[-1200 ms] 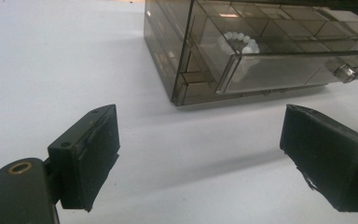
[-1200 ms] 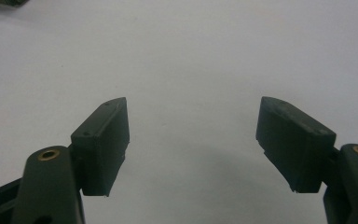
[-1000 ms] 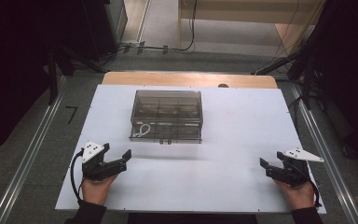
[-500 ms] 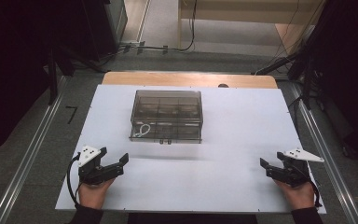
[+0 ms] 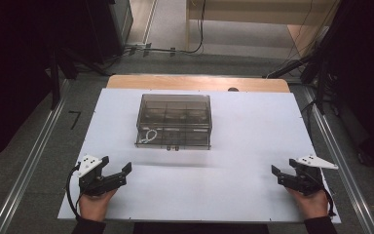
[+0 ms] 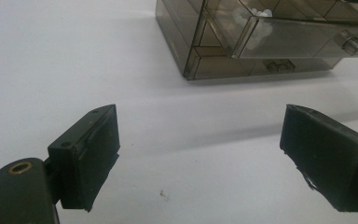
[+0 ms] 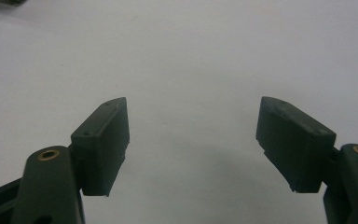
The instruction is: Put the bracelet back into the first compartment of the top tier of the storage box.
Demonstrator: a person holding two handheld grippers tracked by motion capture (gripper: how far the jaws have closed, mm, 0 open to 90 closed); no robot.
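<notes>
White board [image 5: 253, 161] covered most of the table, a strip of wood tabletop [image 5: 195, 83] showing past its far edge. Grey floor and metal rails [image 5: 27, 170] ran along both sides; black stands and cables crowded the far end.

Smoked clear plastic organizer box [image 5: 174, 121] sat on the board's far half, a little left of centre, its lid down and inner dividers visible. A white cord-like item [image 5: 149, 136] lay in its front-left compartment. Two small latches [image 5: 172, 146] showed on the near wall. In the left gripper view the box's near corner [image 6: 193, 60] stood well ahead of the jaws, bare board between.

Left gripper [image 5: 113, 175], held by the left hand [image 5: 96, 204], was near the board's near-left corner, close to the edge, pointing right and slightly away. Jaws spread wide, nothing between them [image 6: 200, 154].

Right gripper [image 5: 283, 178], in the right hand [image 5: 314, 204], was near the near-right corner, pointing left. Jaws likewise wide apart and empty [image 7: 193, 140], plain board under them.

Wide open board lay between the two grippers and around the box on every side.
</notes>
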